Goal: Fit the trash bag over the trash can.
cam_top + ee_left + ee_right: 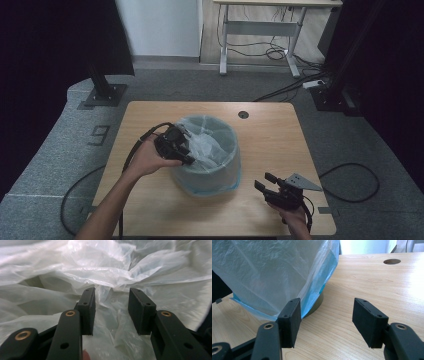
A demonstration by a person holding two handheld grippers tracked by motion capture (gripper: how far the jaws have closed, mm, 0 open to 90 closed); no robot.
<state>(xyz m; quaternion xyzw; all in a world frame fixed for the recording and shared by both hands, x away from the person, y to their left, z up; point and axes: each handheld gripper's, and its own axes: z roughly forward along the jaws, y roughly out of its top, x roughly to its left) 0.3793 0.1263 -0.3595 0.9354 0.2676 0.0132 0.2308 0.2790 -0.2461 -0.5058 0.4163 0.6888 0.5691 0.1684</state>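
Note:
A round bin (210,172) lined with a thin pale-blue plastic bag (207,145) stands in the middle of the wooden table (270,135). My left gripper (186,157) reaches over the bin's near-left rim into the bag. In the left gripper view it (111,311) is open, with crumpled white plastic (105,272) just beyond and between the pads, not pinched. My right gripper (265,181) rests low at the table's front right, open and empty. In the right gripper view it (325,321) faces the bag's overhanging skirt (274,275) at the bin's base (318,303).
A round cable hole (243,114) sits near the table's far edge. Cables trail off both table sides onto the grey carpet. A black stand foot (104,92) is at far left, and a white desk frame (260,30) stands behind.

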